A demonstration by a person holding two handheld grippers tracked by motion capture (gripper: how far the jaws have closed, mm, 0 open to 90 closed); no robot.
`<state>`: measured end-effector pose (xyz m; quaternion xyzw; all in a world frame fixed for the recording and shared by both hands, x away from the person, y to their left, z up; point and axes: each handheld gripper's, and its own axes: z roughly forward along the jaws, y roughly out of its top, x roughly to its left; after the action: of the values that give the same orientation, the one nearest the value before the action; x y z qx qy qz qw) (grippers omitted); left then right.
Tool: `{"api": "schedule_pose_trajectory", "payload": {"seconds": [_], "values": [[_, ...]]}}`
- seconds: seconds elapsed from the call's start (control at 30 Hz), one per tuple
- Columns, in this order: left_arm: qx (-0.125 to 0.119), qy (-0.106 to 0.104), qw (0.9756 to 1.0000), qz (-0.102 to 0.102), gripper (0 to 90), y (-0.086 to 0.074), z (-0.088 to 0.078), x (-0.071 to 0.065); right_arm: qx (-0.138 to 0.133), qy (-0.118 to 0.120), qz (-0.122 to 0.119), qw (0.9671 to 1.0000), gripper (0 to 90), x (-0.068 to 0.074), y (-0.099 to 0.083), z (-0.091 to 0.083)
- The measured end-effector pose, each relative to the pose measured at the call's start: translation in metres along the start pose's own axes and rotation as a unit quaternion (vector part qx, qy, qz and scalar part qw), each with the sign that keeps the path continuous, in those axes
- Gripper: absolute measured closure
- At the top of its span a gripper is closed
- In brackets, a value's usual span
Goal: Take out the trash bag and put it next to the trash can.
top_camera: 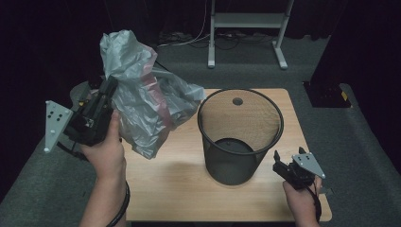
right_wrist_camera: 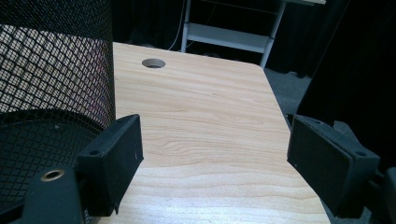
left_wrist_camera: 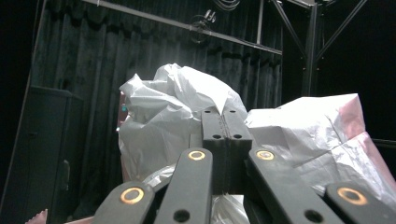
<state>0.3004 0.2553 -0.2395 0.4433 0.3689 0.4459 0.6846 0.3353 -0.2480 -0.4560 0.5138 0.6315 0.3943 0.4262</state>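
Wood bench: light wooden bench (top_camera: 179, 189) with rounded corners and a round cable hole (top_camera: 237, 101) near its far edge; grey carpet lies all round it.
Open room: the near half of the bench top is bare, and so is the strip to the right of the bin, up to the right edge.
Bin: round black wire-mesh waste bin (top_camera: 240, 137) stands upright on the bench, right of the middle, mouth open upward.
Bag: crumpled translucent grey plastic bag (top_camera: 142, 99) with pinkish streaks is held up over the bench's far left corner, to the left of the bin and apart from its rim.
Left fingers: the black left gripper (top_camera: 108, 87) has its fingers pressed together on a fold of the bag; the left gripper view shows the pads (left_wrist_camera: 226, 128) shut with the plastic bunched around them.
Right fingers: the black right gripper (top_camera: 279, 163) hovers low over the bench's near right part, just beside the bin's wall, fingers (right_wrist_camera: 114, 158) spread wide and holding nothing.
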Motion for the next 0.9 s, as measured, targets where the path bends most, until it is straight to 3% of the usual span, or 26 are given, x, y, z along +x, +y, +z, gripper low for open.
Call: {"api": "schedule_pose_trajectory", "payload": {"seconds": [0.2,0.4,0.63,0.9], "values": [[0.006,0.01,0.9999,-0.003,89.6,-0.006,-0.005,0.009,-0.002,0.0,0.0,1.0,17.9,-0.001,0.0,-0.002],[0.047,0.017,0.9987,-0.004,89.6,-0.037,0.001,0.014,0.006,0.002,0.002,1.0,17.9,-0.002,-0.002,-0.002],[0.117,0.027,0.9927,-0.014,89.6,-0.092,0.013,0.019,0.004,0.002,0.002,1.0,17.9,-0.005,-0.002,-0.002],[0.161,0.031,0.9864,-0.008,89.6,-0.131,0.023,0.02,0.01,0.006,0.0,0.9999,17.9,-0.005,-0.004,0.001]]}}
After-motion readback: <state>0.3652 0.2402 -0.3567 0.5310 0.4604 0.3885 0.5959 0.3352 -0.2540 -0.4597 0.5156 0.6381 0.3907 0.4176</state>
